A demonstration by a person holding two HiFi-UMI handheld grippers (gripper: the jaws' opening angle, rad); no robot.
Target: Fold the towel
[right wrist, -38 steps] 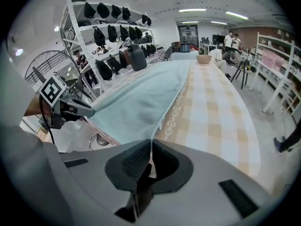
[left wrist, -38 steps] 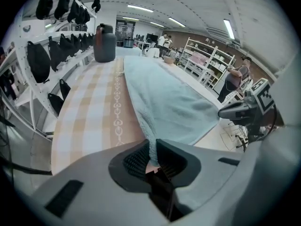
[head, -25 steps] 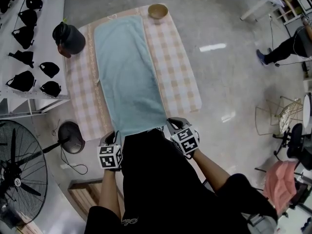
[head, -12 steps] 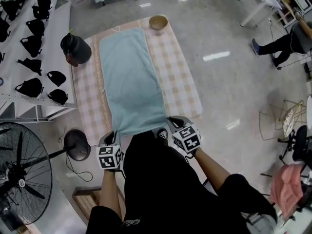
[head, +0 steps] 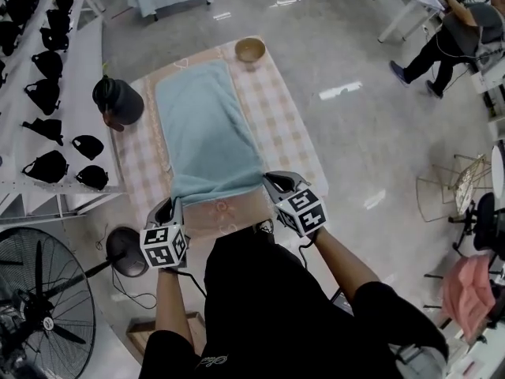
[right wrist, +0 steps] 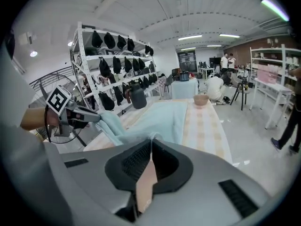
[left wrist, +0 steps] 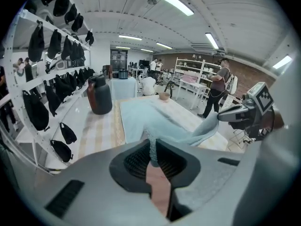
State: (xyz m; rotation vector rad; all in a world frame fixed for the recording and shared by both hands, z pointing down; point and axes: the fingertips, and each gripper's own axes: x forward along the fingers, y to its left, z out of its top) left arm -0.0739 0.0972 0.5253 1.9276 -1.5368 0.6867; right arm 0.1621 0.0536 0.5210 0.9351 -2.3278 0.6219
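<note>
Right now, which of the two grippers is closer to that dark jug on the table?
Left. The left gripper grips the towel at its near corner on the side of the dark jug; the right gripper grips the other near corner, across the towel's width.

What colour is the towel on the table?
Light blue-green. The towel shows best in the head view.

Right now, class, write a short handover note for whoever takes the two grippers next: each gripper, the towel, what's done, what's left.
Left gripper: jaws shut on the near left corner of the towel.
Right gripper: jaws shut on its near right corner.
Towel: lengthwise on the checked table, near edge held up off it, far end flat beside the bowl.
Done: both near corners gripped.
Left: probably carry the near edge to the far end, lay it down, let go.
</note>
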